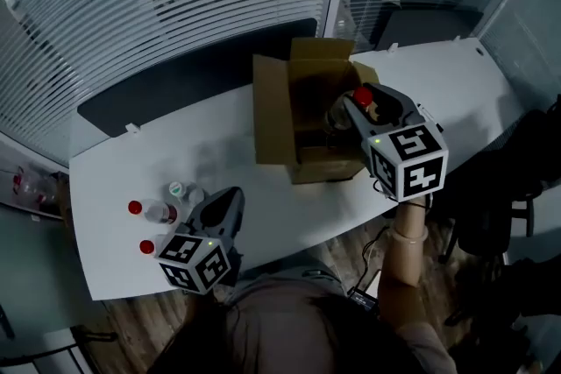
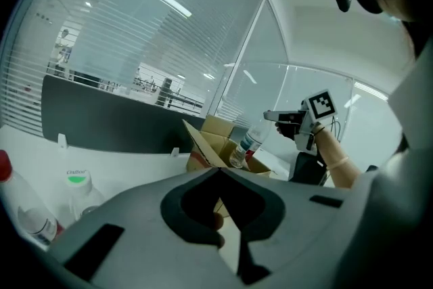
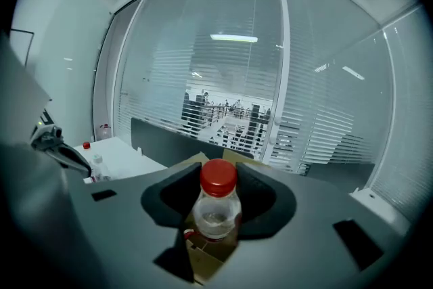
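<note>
The left gripper [image 1: 230,197], clenched on nothing, hovers nearest. At its nine o'clock, two red-capped clear plastic bottles [image 1: 140,210] and one green-capped bottle [image 1: 176,188] stand on the white table [image 1: 105,171]. Farther, at one o'clock, the right gripper [image 1: 358,105] grasps a third red-capped bottle [image 3: 218,210] by its neck over the single open brown cardboard box [image 1: 273,114]. That narrow hold could let it swing, clip a wall or slip.

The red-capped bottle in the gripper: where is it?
The red-capped bottle sits clamped in the right gripper, over the open cardboard box, right of centre in the head view.
</note>
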### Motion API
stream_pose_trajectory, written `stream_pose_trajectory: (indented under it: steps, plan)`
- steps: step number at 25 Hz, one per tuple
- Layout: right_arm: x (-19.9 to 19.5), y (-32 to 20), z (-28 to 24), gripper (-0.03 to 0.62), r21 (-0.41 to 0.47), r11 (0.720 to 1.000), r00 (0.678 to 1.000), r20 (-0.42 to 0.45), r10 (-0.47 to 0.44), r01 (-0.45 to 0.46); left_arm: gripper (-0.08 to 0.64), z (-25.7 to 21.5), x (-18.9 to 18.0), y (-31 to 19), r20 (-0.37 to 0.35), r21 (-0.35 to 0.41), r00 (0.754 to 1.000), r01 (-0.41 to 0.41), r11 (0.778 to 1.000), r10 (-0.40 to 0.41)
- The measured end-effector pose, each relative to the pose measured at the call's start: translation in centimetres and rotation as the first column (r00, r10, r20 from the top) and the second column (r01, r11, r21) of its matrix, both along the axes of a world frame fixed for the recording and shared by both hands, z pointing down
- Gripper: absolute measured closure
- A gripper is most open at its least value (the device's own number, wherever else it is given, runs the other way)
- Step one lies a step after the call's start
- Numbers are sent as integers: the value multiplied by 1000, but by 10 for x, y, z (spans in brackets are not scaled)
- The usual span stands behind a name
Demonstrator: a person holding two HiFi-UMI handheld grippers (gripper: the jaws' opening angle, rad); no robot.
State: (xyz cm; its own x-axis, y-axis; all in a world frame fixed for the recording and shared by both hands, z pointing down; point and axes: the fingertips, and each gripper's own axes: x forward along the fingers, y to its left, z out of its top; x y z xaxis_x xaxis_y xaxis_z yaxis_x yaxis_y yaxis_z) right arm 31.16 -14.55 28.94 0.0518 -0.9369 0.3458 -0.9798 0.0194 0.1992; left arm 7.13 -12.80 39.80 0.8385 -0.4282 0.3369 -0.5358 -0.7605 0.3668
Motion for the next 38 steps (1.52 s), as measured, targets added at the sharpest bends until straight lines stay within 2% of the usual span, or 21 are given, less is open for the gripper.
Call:
stream_pose_trajectory:
  steps: [10, 17, 29, 34, 38]
  plan:
    - [-23, 54, -36, 416, 81, 995, 996, -61, 68, -63, 552, -4, -12, 26, 0, 12, 996, -86, 996, 86]
    - [-51, 85, -53, 416, 105, 992, 994, -81, 79, -70, 552, -7, -22, 42, -3, 16, 990, -139, 990, 139]
    - [-103, 106, -29, 416, 58, 998, 998, -59, 39, -35, 552, -3, -43, 58, -27, 13, 986, -167, 986, 168]
    - [-125, 109, -19, 417, 40, 999, 999, -53, 4, -2, 552, -3, -54, 65, -36, 17, 987, -158, 987, 158]
    - [-152, 99, -13, 416, 29, 998, 998, -37, -53, 54, 552, -5, -72, 65, -36, 18, 992, -118, 993, 119]
